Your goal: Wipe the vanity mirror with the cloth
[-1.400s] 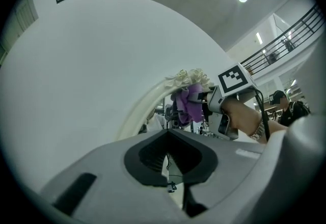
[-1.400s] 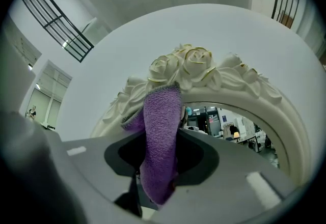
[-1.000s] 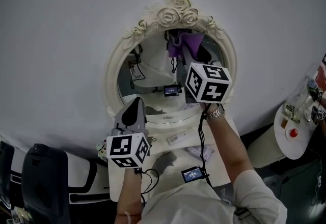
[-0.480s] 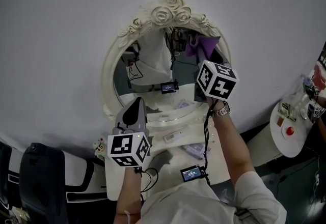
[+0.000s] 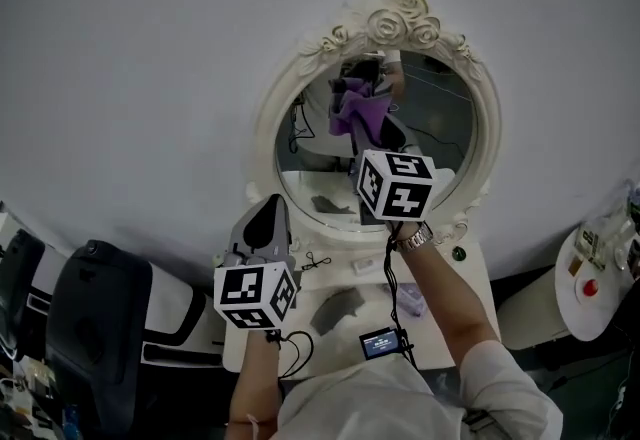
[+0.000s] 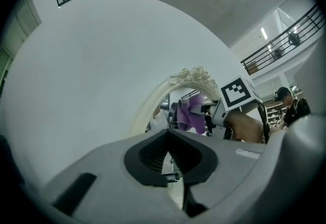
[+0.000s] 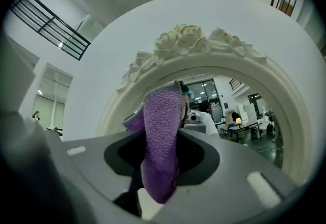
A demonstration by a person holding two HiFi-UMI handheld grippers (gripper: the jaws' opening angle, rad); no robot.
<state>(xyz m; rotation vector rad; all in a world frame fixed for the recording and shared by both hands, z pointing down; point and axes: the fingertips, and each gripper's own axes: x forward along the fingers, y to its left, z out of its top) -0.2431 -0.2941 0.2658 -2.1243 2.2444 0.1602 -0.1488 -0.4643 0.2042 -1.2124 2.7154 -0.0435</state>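
Vanity mirror (image 5: 445,128), an oval glass in a white frame topped with moulded roses, stands upright at the back edge of the white tabletop (image 5: 455,273), against the grey wall; the purple cloth (image 7: 163,116) is pinched between the jaws of the right gripper (image 7: 162,162), raised before the glass's upper left part; whether it touches cannot be told; the left gripper (image 6: 169,164) hangs lower, near the tabletop's left edge, jaws drawn together on nothing.
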